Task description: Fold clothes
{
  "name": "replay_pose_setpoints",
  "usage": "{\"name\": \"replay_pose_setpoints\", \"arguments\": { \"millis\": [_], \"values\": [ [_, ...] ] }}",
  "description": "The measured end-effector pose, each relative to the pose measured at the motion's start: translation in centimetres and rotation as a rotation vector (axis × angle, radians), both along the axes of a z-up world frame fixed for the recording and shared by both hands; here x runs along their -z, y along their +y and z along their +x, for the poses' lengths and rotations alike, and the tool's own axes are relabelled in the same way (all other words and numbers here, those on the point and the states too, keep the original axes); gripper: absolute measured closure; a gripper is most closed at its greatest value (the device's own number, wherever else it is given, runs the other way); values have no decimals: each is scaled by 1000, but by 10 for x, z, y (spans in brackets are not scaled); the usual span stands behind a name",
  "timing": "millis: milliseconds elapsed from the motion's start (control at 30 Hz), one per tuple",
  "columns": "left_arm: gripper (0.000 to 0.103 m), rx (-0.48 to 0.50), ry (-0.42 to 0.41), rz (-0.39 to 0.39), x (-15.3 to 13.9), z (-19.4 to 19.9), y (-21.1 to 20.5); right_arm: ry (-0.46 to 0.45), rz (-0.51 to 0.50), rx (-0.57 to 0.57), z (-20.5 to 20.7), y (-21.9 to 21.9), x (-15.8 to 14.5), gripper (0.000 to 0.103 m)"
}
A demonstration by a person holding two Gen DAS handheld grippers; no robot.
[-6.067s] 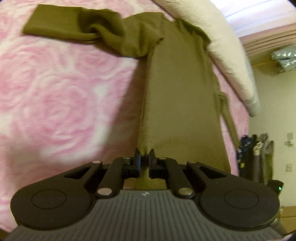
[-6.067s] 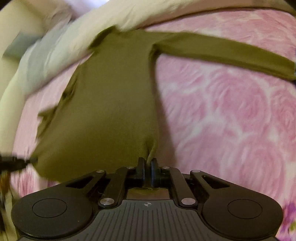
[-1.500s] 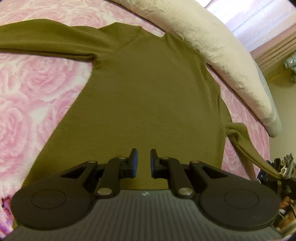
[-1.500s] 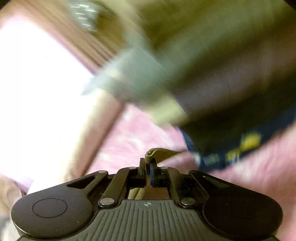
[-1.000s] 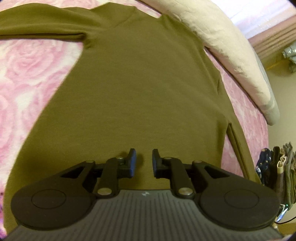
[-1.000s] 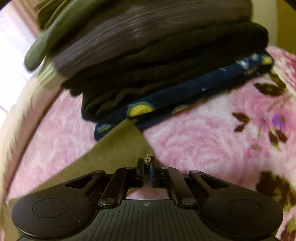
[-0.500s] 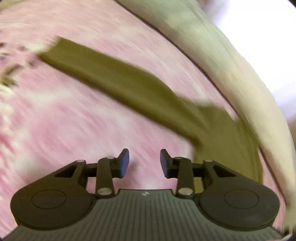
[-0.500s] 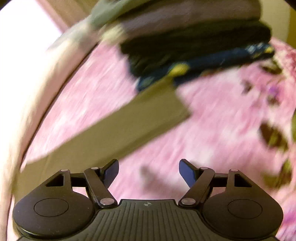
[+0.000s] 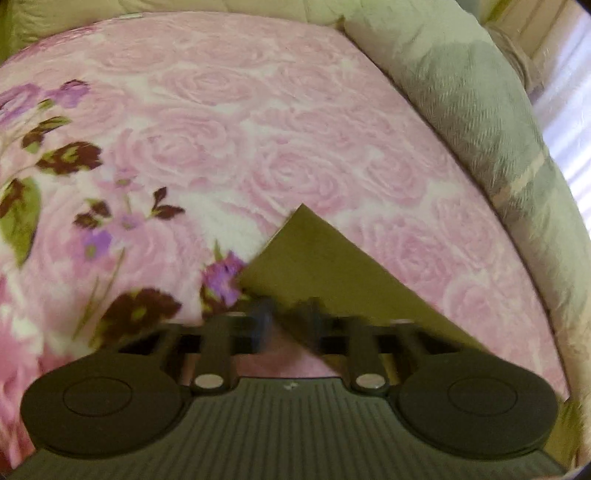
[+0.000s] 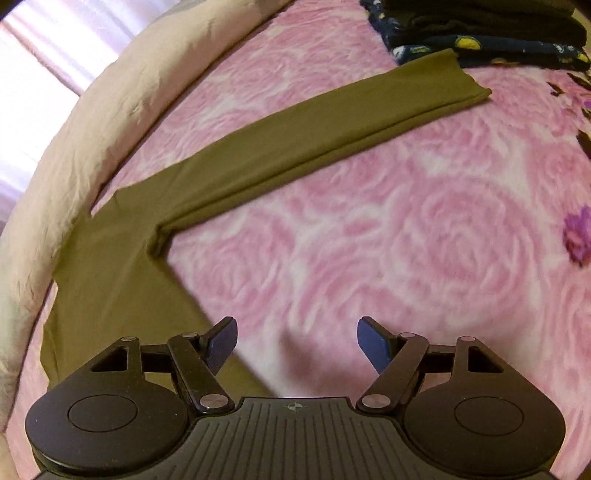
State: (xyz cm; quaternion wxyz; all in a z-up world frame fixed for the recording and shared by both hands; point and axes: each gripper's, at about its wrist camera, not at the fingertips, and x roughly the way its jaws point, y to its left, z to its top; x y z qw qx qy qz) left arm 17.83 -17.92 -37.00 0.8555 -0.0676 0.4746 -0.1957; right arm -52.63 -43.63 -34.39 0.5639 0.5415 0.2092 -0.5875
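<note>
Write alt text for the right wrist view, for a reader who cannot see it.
An olive long-sleeved top lies flat on a pink rose-patterned blanket, its sleeve stretched straight out toward a stack of folded dark clothes at the far edge. The right gripper is in the foreground, open and holding nothing. A cream pillow borders the blanket on the left.

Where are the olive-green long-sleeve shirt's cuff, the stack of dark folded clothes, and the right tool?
olive-green long-sleeve shirt [image 10: 461, 83]: right wrist view, cuff end of sleeve.
stack of dark folded clothes [image 10: 491, 35]: right wrist view, front edge.
right tool [image 10: 297, 341]: right wrist view, midway between open fingertips.
</note>
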Motion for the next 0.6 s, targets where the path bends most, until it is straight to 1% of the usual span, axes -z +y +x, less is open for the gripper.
{"name": "replay_pose_setpoints", "arguments": {
  "millis": [100, 267, 400, 500, 533, 567, 600],
  "values": [
    [103, 11, -22, 14, 7, 16, 6, 17, -2, 4, 14, 13, -3, 28],
    [103, 51, -39, 68, 6, 0, 19, 21, -16, 1, 32, 31, -9, 28],
    [103, 84, -54, 111, 5, -12, 30, 23, -8, -31, 41, 39, -5, 28],
    [101, 108, -65, 144, 4, -21, 39, 34, 6, -66, 41, 41, 0, 28],
    [99, 116, -68, 155, 4, -24, 41, 37, 9, -80, 40, 42, 2, 28],
    [99, 127, -68, 161, 4, -28, 44, 43, 11, -94, 38, 42, 3, 28],
    [99, 168, -29, 123, -1, -38, 45, 47, 12, -111, 36, 41, 5, 28]
  ]
}}
